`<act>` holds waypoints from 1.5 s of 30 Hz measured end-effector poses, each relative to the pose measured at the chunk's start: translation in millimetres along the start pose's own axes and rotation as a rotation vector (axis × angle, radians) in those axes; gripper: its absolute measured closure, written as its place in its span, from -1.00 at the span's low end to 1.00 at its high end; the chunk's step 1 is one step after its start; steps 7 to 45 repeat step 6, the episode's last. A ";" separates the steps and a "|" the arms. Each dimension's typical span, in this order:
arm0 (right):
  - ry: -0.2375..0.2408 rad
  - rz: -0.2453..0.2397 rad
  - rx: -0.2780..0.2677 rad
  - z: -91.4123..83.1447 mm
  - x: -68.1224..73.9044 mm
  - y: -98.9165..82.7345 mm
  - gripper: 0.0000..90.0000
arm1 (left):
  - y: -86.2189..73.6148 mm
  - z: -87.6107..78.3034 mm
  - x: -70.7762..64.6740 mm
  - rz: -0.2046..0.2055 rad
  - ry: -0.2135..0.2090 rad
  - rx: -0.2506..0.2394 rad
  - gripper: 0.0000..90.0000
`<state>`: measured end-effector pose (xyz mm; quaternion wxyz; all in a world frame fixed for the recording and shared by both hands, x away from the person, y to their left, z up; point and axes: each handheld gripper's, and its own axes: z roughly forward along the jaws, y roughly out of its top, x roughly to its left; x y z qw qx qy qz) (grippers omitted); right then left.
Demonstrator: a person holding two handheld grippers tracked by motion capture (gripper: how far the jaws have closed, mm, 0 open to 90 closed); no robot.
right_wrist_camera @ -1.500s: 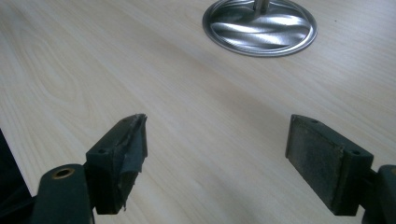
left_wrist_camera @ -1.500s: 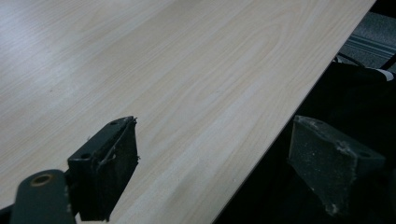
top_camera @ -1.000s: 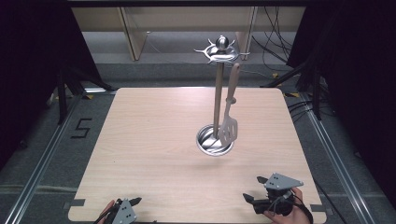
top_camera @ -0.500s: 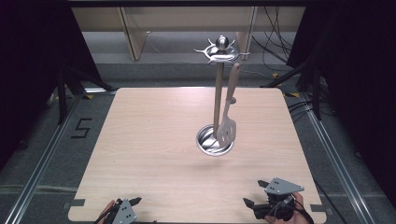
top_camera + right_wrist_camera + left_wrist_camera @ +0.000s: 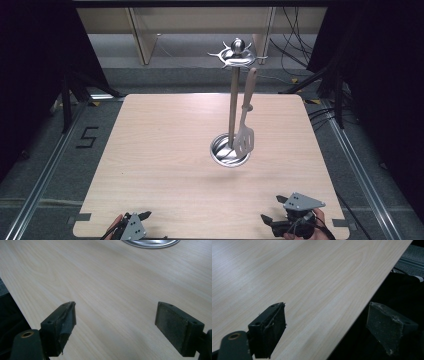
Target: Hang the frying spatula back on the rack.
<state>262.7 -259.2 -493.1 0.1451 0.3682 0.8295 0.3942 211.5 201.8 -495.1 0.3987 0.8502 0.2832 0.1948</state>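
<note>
Slotted spatula (image 5: 244,138) hangs on utensil stand (image 5: 233,105), tabletop (image 5: 165,150) centre-right. Left gripper (image 5: 131,226) and right gripper (image 5: 287,220) at near edge, jaws released, empty. Nothing grasped; work apparently unstarted.

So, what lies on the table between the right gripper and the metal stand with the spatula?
Nothing: in the high view, bare wood separates the right gripper from the stand's round base.
</note>
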 end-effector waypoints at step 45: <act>0.009 -0.011 -0.002 1.0 -3.2 -0.3 -0.60 | 0.1 -0.1 0.0 -0.001 -0.007 0.007 -0.67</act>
